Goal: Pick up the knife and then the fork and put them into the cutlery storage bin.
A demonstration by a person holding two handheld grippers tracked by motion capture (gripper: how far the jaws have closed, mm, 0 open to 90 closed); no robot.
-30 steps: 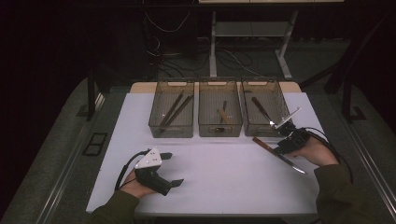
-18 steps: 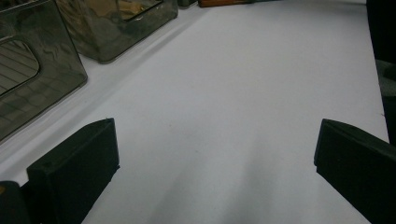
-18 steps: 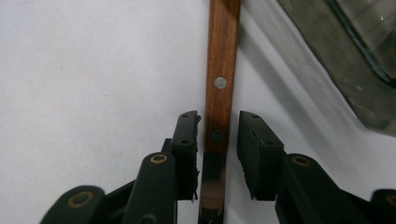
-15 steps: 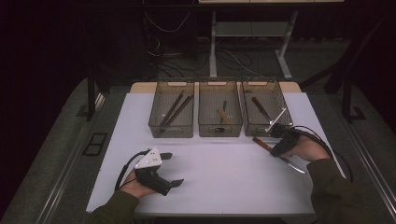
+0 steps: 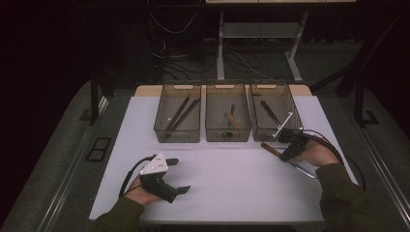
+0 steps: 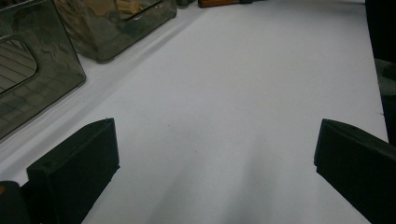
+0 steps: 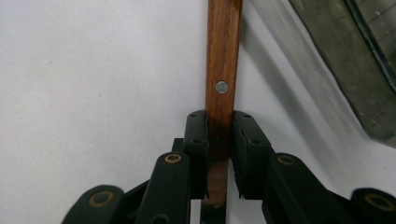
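Item: knife [image 7: 223, 70] with a riveted wooden handle, lying on the white table [image 5: 232, 188] just in front of the right-hand bin [image 5: 275, 112], its blade pointing toward the person's side. The right gripper [image 7: 219, 154] is clamping the handle between its two pads; its jaws have just been closing, and in the right gripper view both pads are pressing on the wood. The left gripper [image 5: 175, 176] is resting on the table near the front edge, well apart from the knife, its jaws standing wide with bare table between them. Three smoky see-through bins are sitting in a row across the far half of the table: the left bin [image 5: 178, 113] is holding long dark utensils, the middle bin [image 5: 227, 112] short wooden-handled pieces, the right-hand bin one dark utensil.
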